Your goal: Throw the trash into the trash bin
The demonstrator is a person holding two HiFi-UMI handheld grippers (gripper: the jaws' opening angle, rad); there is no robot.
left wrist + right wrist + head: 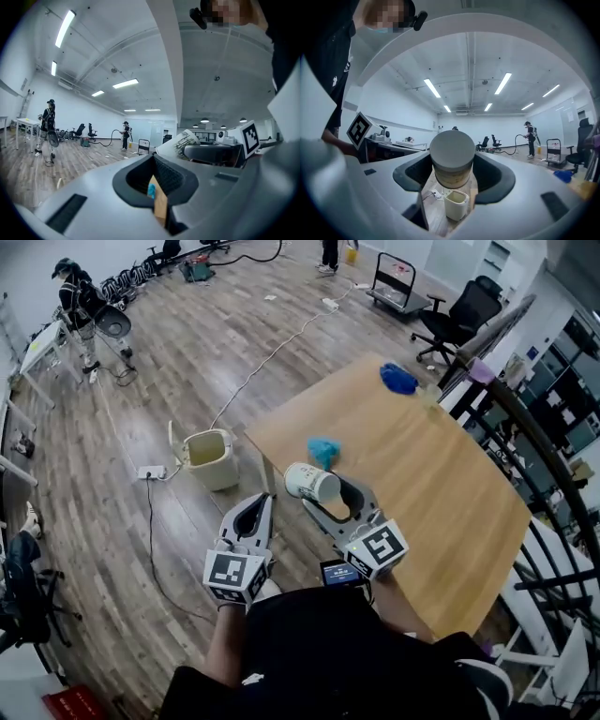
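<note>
Right fingers (493,174) clasping cup (451,157), bin (455,204) beyond

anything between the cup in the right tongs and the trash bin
Nothing visible. The right tongs hold the cup over the table edge; past it only floor lies before the open trash bin.

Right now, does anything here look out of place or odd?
A white cup lies sideways in the right gripper's jaws, and a crumpled blue wad sits loose on the table. Nothing looks spilled or broken.
</note>
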